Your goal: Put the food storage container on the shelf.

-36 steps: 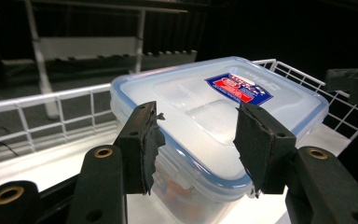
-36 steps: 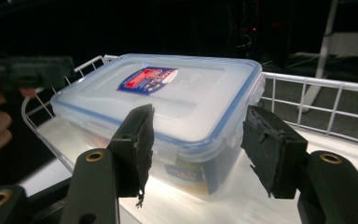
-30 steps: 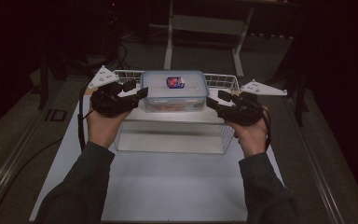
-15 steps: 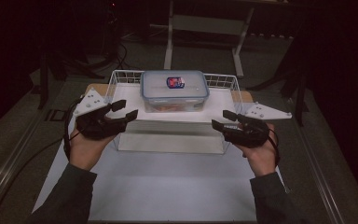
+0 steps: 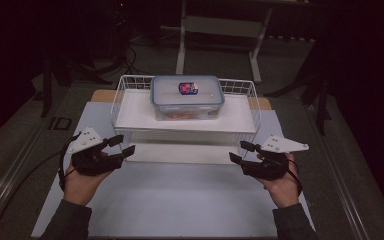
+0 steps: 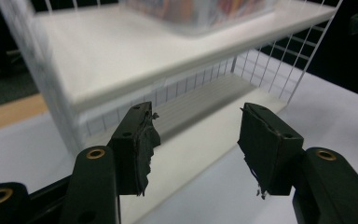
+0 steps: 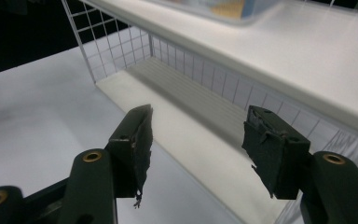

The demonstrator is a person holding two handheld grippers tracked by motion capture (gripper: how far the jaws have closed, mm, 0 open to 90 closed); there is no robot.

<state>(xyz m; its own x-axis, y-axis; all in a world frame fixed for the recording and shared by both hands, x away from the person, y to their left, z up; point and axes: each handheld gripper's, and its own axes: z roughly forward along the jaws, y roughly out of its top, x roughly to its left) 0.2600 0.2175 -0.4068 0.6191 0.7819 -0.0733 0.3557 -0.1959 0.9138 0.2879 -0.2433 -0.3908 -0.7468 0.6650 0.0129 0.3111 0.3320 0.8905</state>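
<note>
Left gripper [image 5: 122,146]: jaws spread wide, nothing between them, hovering over the white table [image 5: 180,200] at the rack's front left corner, touching nothing
Left gripper view: both black pads [image 6: 142,144] frayed at the edges, open gap looking in under the shelf
Right gripper [image 5: 241,152]: released too, jaws well apart, empty, near the rack's front right corner
Right gripper view: pads [image 7: 137,140] apart, lower tier of the rack straight ahead
Container [image 5: 187,96]: one clear lidded box with a red and blue label, sitting on the upper white shelf [image 5: 130,112] of the wire rack [image 5: 117,95], towards the back, well apart from both grippers
Count: two grippers, two hands, one container, one wire rack with two tiers
Hands: one hand [image 5: 80,180] holds each tool from below
</note>
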